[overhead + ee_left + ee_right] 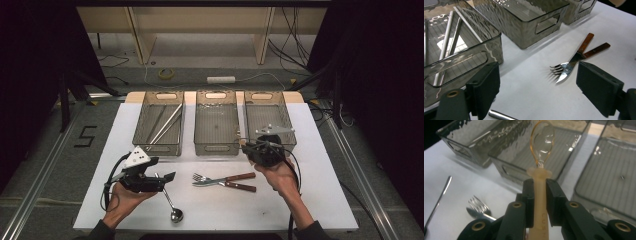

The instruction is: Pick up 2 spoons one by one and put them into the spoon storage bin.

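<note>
My right gripper (539, 192) is shut on the cream handle of a translucent plastic spoon (542, 142), held with its bowl pointing away towards the grey bins. From above, the right gripper (250, 146) hovers at the front edge of the right bin (287, 117). At the table's front left, my left gripper (167, 180) stands open with nothing between its black fingers (486, 85). It points at a wooden-handled fork (560, 68) and knife (574, 60) lying crossed. Under it lies a metal spoon (171, 202), whose handle (501, 115) passes below the jaws.
Three clear grey bins stand in a row at the back of the white table (310, 200). The left bin (159, 148) holds several long metal sticks (445, 42). The middle bin (216, 148) and right bin look bare. The fork and knife (225, 181) lie mid-table.
</note>
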Demonstrator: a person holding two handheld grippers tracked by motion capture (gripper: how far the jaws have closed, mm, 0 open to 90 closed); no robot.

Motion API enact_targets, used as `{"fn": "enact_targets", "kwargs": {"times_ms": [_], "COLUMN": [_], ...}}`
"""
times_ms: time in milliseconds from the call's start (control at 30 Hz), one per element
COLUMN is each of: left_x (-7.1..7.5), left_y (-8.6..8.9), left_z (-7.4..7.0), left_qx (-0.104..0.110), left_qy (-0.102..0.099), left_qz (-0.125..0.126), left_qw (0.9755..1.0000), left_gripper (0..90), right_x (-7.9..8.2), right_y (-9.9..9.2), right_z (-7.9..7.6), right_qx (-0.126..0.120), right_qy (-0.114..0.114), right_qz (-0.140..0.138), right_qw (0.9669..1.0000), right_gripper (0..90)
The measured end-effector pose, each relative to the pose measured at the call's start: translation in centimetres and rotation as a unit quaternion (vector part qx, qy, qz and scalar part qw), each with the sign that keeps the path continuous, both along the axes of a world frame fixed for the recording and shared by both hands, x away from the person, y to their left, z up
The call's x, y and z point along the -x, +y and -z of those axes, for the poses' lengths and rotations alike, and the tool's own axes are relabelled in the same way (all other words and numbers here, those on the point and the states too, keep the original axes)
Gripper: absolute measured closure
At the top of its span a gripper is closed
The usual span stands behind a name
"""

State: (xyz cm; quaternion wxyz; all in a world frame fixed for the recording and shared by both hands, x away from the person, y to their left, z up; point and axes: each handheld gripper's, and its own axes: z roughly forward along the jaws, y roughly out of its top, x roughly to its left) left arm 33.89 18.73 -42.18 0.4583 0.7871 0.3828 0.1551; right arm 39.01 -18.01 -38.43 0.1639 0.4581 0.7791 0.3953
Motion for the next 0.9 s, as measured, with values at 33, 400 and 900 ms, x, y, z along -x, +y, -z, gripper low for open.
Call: {"fn": "enact_targets", "kwargs": {"times_ms": [33,400,900], "left_x": [0.0,0.4,0.4], "left_y": [0.1,0.4,0.7], "left_z": [-0.1,-0.4,-0.4], "left_qx": [0.003,0.033,0.032], "left_qy": [-0.001,-0.008,-0.011], "left_qz": [0.0,-0.004,-0.009], "left_qw": [1.0,0.9994,0.9994], "left_gripper": [18.4,18.1,18.1], "right_x": [-0.4,-4.6,-9.1], "right_y": [0.2,2.5,6.0], "right_z": [-0.2,-1.1,-1.3], "right_qx": [-0.003,-0.003,0.006], "right_qy": [0.0,-0.004,-0.001], "right_qz": [-0.001,-0.004,-0.013], "right_qw": [1.0,1.0,0.9999], "right_gripper": [79.0,79.0,78.9]}}
